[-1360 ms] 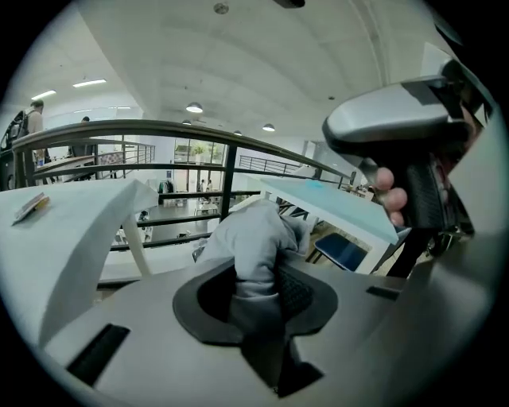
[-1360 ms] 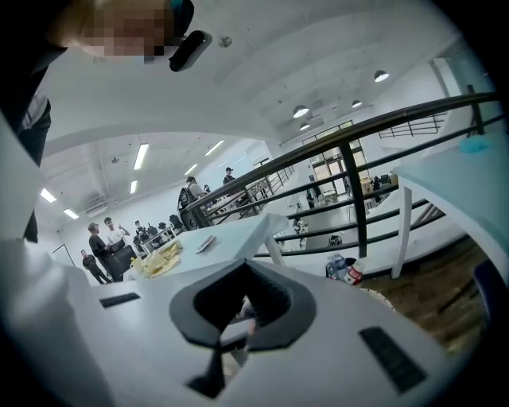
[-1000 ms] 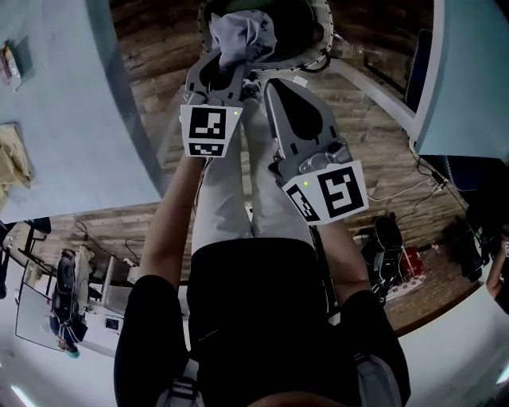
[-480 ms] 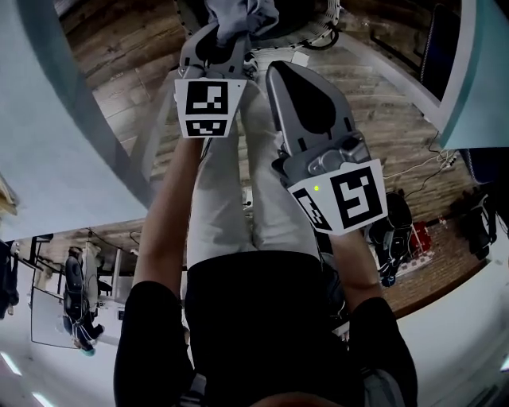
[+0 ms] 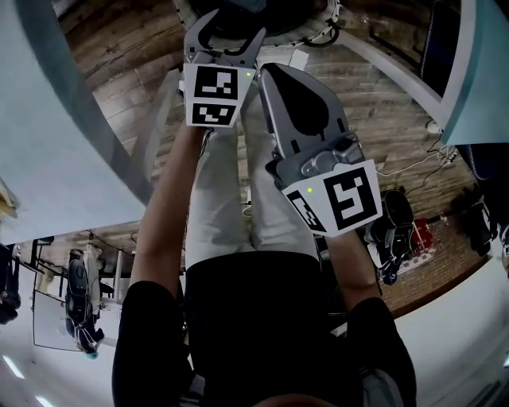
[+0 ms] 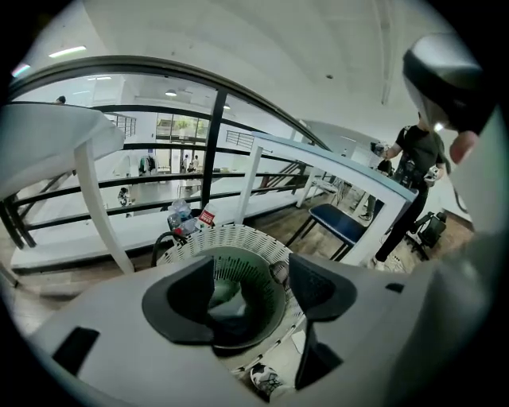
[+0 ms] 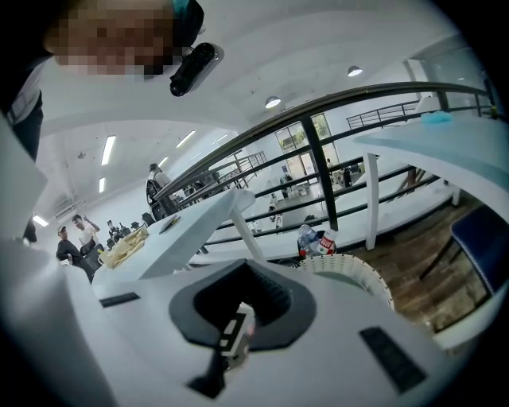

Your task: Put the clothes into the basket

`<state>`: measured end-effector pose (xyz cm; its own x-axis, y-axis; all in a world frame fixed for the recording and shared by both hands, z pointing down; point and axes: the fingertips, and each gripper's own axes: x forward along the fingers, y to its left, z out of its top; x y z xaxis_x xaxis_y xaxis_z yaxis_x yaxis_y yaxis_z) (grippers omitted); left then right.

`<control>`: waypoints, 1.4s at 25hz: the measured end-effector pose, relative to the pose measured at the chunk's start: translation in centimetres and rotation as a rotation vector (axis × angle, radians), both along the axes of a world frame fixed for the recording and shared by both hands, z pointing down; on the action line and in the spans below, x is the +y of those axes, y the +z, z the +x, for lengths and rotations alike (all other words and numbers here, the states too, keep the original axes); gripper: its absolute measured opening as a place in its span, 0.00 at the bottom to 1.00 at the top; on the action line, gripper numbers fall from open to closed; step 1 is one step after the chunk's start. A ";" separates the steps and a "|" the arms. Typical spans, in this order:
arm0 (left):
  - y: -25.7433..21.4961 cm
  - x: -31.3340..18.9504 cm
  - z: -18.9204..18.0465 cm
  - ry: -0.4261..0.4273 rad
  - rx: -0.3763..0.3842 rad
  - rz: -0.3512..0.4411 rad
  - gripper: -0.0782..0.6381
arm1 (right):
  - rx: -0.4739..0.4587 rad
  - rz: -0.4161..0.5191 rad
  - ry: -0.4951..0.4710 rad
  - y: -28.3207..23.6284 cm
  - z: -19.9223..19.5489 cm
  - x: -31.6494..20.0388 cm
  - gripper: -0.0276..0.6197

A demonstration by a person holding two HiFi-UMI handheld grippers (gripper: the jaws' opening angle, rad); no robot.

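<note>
A white slatted basket with a green inside stands on the wooden floor under my left gripper. Its jaws have just been opening and now stand apart with nothing between them. Grey-blue and dark clothes lie in the bottom of the basket. In the head view the left gripper hangs over the basket's rim at the top edge. My right gripper is beside it, a little nearer me, shut and empty. The right gripper has the basket to its right in its own view.
Bottles stand against the basket's far side. A shoe is on the floor at its near side. A blue chair and white tables flank the basket. A person stands at the right. Cables lie on the floor.
The left gripper sank toward the basket and its jaws opened. The grey-blue cloth it held has left them and lies in the basket. The right gripper came down a little.
</note>
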<state>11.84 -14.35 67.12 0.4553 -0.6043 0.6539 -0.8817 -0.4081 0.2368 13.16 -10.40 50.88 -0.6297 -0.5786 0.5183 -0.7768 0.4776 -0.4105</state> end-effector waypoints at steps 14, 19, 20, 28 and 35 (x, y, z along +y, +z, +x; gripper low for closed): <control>-4.8 2.2 -3.0 -0.120 0.005 0.099 0.16 | -0.009 0.023 -0.040 -1.0 -2.8 0.4 0.05; -7.6 2.6 -4.4 -0.148 0.044 0.125 0.13 | -0.010 0.037 -0.057 -2.3 -3.8 0.5 0.05; -8.2 2.6 -4.6 -0.160 0.057 0.132 0.13 | -0.011 0.041 -0.059 -2.6 -3.9 0.5 0.05; -14.6 2.2 -6.0 -0.196 0.083 0.228 0.13 | -0.004 0.103 -0.088 -5.9 -4.2 -0.1 0.05; -19.3 3.5 -6.7 -0.199 0.089 0.277 0.13 | -0.005 0.138 -0.099 -8.8 -4.9 0.3 0.05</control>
